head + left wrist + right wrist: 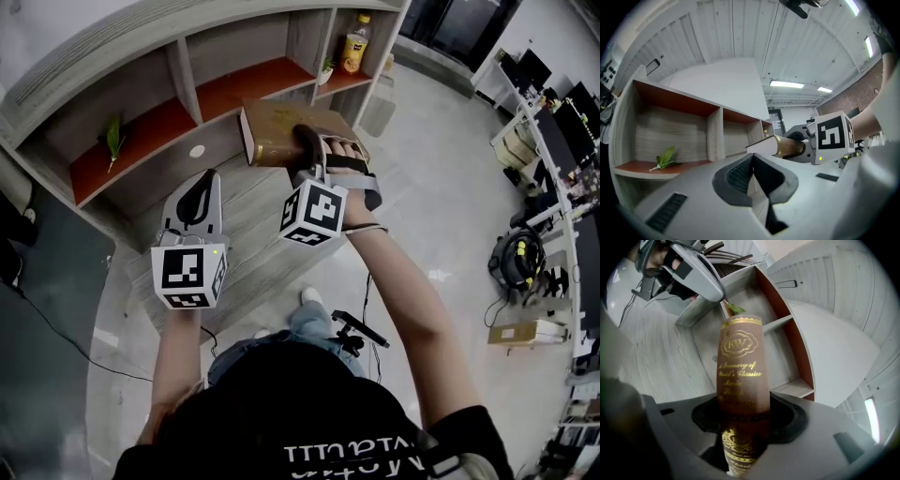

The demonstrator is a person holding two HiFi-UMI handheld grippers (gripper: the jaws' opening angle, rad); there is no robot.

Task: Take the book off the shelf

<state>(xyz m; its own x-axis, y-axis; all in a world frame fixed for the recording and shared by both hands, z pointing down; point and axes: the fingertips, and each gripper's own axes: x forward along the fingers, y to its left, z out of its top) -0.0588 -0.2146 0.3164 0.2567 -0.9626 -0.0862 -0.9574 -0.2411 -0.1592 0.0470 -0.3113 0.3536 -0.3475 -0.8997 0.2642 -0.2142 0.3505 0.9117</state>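
Right gripper (307,141) clamps the book (270,127) by its spine for a firm hold — apparently clear of the shelf (234,89). Left gripper (194,202), near left, is closed and empty — idle.

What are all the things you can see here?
shelf: one, grey wood with red boards, ahead.
book: one, brown with gold letters, held in front of the shelf.
leaf sprig: one, green, left compartment.
bottle: one, yellow, far right compartment.
cardboard box: one, brown, floor at right.
left gripper: one, grey, shut, empty.
right gripper: one, grey, shut on the book.
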